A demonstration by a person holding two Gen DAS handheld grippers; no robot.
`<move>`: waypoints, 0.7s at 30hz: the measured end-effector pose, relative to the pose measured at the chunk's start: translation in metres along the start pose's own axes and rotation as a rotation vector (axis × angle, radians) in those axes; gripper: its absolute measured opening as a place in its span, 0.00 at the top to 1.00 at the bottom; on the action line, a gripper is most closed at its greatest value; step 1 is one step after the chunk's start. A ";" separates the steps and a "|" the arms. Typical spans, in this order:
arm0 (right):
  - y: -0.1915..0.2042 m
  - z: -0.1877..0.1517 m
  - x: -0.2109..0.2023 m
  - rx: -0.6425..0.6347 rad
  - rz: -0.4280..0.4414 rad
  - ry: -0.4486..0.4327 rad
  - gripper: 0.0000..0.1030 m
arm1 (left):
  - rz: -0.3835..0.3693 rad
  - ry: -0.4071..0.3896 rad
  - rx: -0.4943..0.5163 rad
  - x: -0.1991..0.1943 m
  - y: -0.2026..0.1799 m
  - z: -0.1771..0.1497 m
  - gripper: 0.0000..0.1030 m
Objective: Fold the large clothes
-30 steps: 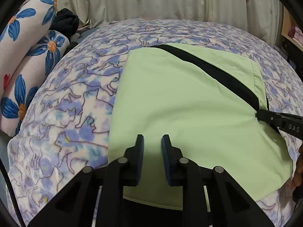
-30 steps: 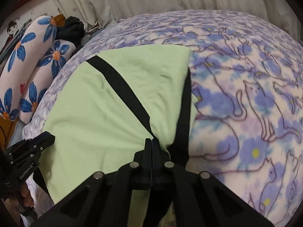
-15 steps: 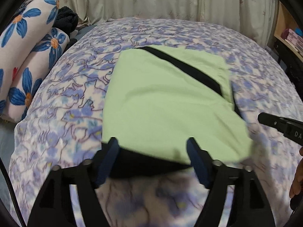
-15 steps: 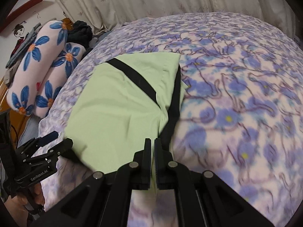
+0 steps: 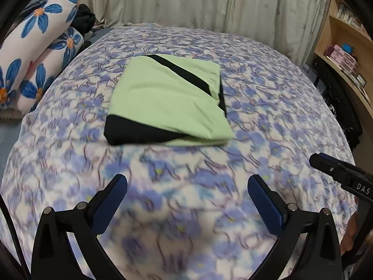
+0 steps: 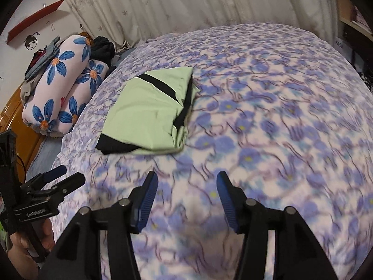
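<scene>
Wide bed under a blue-and-lilac flower-print fleece blanket (image 5: pixel 268 88) fills both views, with plenty of bare blanket all round. Folded pale-green garment with black bands (image 5: pixel 163 98) lies flat mid-bed, its near edge well apart from both tools. Two rolled white bolsters with blue flowers (image 6: pixel 63 88) hug the left edge. Left hand-held gripper (image 5: pixel 186 193): jaws just opened, wide apart, nothing between. Right hand-held gripper (image 6: pixel 186 191): jaws just parted, nothing between.
</scene>
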State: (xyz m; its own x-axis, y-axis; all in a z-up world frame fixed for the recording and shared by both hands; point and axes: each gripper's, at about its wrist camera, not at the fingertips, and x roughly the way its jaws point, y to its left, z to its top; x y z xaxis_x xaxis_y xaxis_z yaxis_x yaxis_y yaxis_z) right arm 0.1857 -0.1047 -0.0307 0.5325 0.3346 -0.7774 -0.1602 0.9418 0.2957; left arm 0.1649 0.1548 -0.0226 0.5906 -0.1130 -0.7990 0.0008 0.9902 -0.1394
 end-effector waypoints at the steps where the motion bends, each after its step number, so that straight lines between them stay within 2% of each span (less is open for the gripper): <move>1: -0.003 -0.007 -0.006 0.007 0.002 0.000 0.49 | -0.003 0.001 0.001 -0.004 -0.006 -0.007 0.01; 10: -0.023 -0.068 -0.034 0.041 -0.069 0.025 0.48 | 0.019 -0.017 0.044 -0.039 -0.056 -0.065 0.01; 16: -0.030 -0.098 -0.058 0.073 -0.103 0.001 0.46 | 0.028 -0.001 0.025 -0.048 -0.078 -0.091 0.01; 21: -0.029 -0.120 -0.079 0.081 -0.115 -0.029 0.38 | 0.023 -0.007 0.027 -0.062 -0.096 -0.111 0.01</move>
State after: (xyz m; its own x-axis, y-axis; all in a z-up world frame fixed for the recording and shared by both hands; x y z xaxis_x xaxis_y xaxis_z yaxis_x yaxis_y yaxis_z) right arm 0.0488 -0.1544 -0.0446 0.5678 0.2220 -0.7926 -0.0292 0.9678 0.2502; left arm 0.0388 0.0575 -0.0248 0.5961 -0.0896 -0.7979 0.0092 0.9944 -0.1048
